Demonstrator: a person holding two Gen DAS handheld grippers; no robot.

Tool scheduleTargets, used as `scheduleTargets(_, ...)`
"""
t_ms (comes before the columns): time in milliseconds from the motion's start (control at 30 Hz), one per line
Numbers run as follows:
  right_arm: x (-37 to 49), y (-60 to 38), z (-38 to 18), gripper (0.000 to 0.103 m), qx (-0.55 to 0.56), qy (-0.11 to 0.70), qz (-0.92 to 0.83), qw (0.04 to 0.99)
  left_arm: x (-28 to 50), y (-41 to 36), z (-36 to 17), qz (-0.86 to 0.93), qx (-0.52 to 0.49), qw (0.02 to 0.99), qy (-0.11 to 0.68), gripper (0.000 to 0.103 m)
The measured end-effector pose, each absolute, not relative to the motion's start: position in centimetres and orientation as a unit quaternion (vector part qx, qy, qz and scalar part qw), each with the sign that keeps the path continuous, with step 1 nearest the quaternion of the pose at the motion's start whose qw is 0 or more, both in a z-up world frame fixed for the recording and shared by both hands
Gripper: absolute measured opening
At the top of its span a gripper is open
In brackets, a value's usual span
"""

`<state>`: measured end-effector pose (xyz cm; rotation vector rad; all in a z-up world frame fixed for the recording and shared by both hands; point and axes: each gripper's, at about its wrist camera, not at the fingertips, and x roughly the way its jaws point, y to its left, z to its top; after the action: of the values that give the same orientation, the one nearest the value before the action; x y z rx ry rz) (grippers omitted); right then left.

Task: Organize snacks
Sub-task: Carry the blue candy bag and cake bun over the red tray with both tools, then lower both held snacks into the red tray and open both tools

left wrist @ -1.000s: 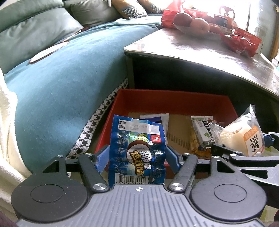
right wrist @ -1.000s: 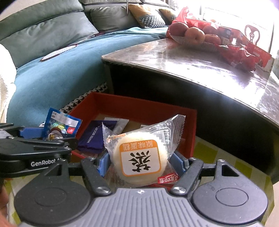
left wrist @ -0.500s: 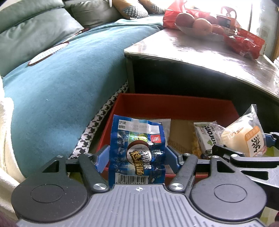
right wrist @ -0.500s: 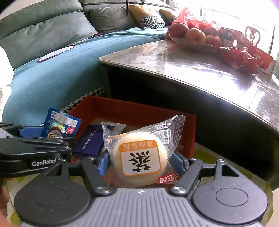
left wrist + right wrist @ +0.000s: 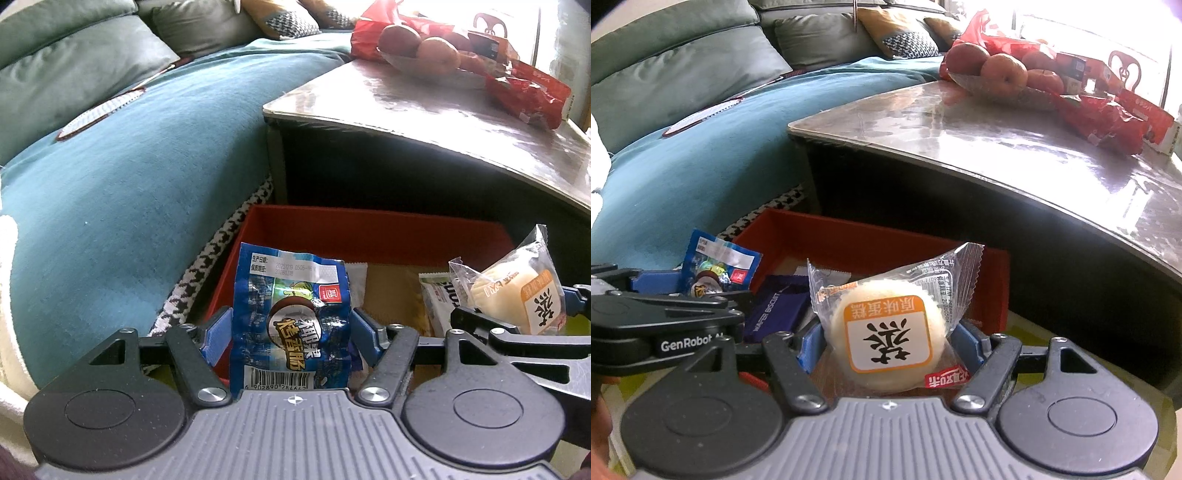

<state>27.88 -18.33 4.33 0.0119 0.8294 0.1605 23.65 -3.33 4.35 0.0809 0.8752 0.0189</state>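
My left gripper: pinching blue snack packet upright, above red box's near edge. My right gripper: clamped on wrapped cake, over the box, beside coffee table

Premises: a domestic living room. A teal-covered sofa with grey-green back cushions and patterned throw pillows runs along the left. Beside it stands a low coffee table with a glossy surface, bearing a bowl of apples and red snack bags. A red box of packaged snacks sits on the floor at its foot.
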Motion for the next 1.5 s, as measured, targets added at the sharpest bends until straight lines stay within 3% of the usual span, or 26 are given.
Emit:
scheduleTargets(467, 31.0, -19.0, 0.8, 0.074, 0.042, 0.422, 0.084, 0.902, 26.7, -3.5, 1.5, 0.021, 0.035, 0.894, 0.447, 0.074)
scheduleTargets(700, 31.3, -19.3, 0.4, 0.079, 0.046, 0.416, 0.084, 0.904, 27.3, -2.7, 1.0, 0.02, 0.016, 0.888, 0.459, 0.076)
scheduleTargets(1000, 31.3, -19.7, 0.3, 0.085, 0.046, 0.413, 0.079, 0.906, 27.1, -2.5, 1.7, 0.025, 0.019, 0.894, 0.447, 0.085)
scheduleTargets(1500, 30.7, -20.1, 1.5, 0.093, 0.049, 0.399, 0.077, 0.912, 26.1, -1.6, 3.3, 0.022, -0.005, 0.901, 0.434, 0.086)
